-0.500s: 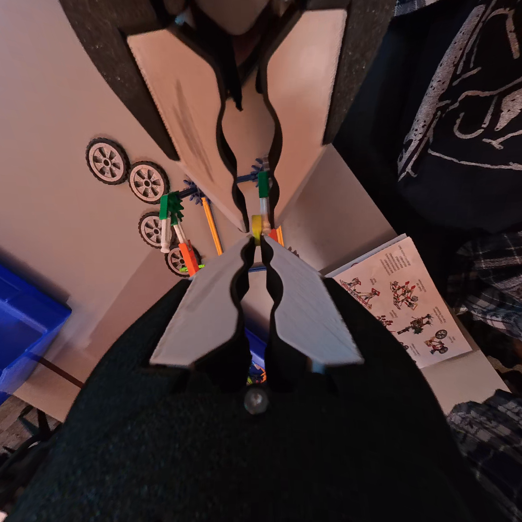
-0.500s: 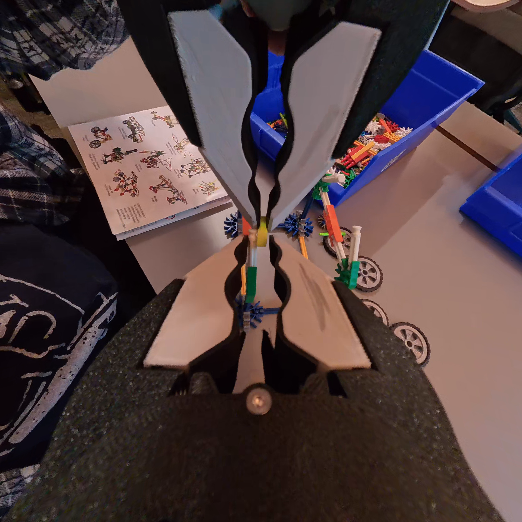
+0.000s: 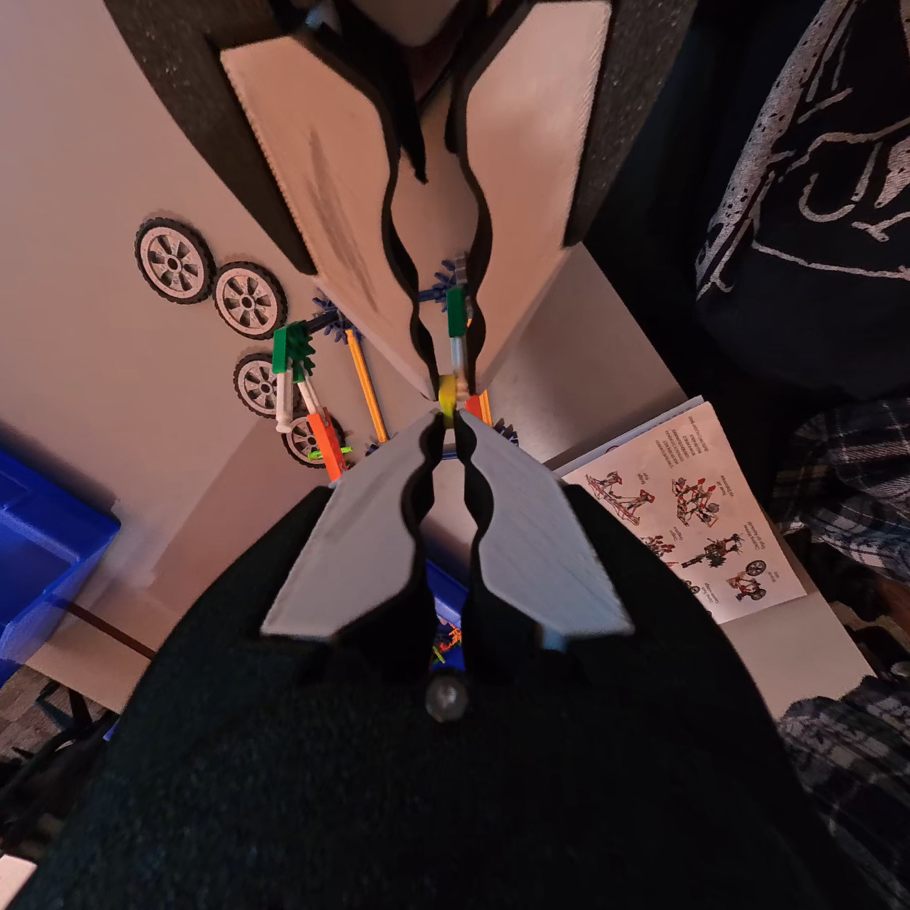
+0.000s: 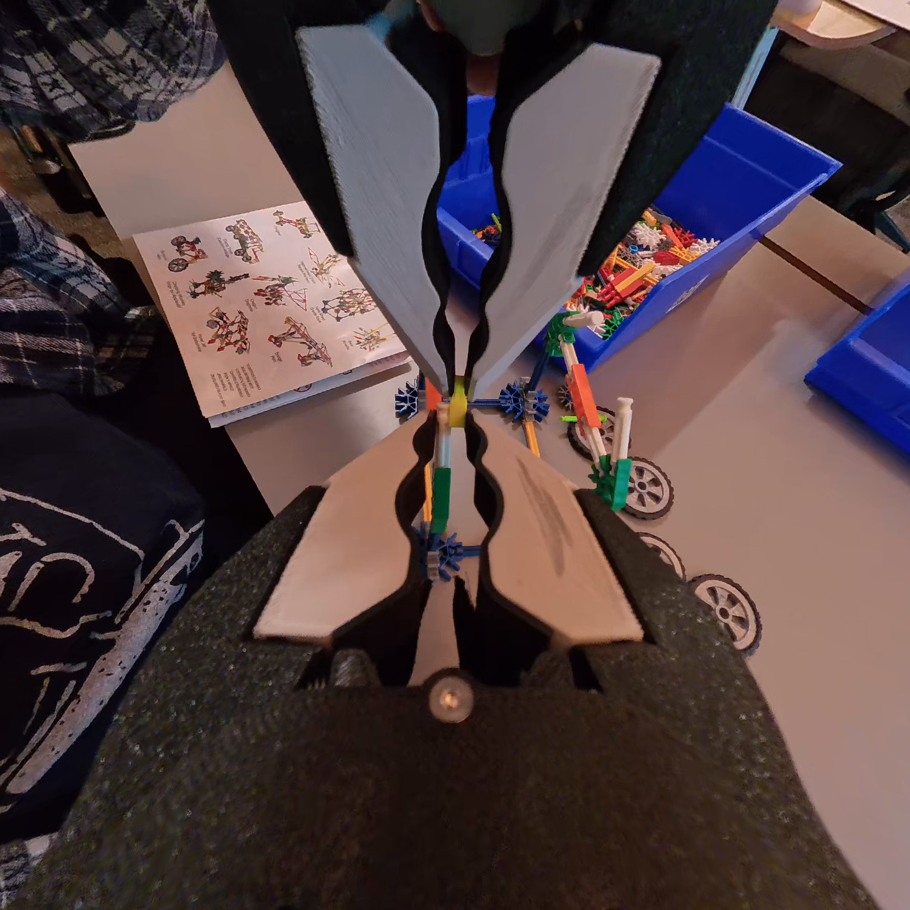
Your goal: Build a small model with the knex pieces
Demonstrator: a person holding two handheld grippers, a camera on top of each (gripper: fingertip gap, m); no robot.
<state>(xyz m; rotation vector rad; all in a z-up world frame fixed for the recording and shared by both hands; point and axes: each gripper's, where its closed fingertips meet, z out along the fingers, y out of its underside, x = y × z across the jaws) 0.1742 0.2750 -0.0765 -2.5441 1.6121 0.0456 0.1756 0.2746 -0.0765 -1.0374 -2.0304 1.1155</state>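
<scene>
A: Well, both grippers meet tip to tip over the rod-and-connector frame (image 4: 517, 413), right at its yellow connector (image 4: 458, 405)

B: Are the jaws closed?

A: The left gripper (image 3: 447, 418) has its jaws drawn together and pinching the yellow connector. The right gripper (image 4: 455, 421) has its jaws nearly together at the tips, straddling the white rod (image 4: 443, 445) and green piece (image 4: 439, 497) that run back from that connector. Whether it truly clamps them, I cannot tell

B: What sits around the connector?

A: The frame's blue snowflake hubs (image 4: 522, 401) lie just to either side of it. Loose grey wheels (image 3: 175, 261) lie beyond the frame's far side, the instruction booklet (image 4: 266, 315) rests near the connector on the person's side, and the blue bin of parts (image 4: 738, 197) stands behind the left gripper

B: What could go wrong?

A: My judgement: the two tips are crowded on one small joint, so any sideways twist could pop the connector off the rod or flick it onto the table (image 4: 738, 492). A hard squeeze may also drag the light frame and knock it against the nearby wheels
</scene>
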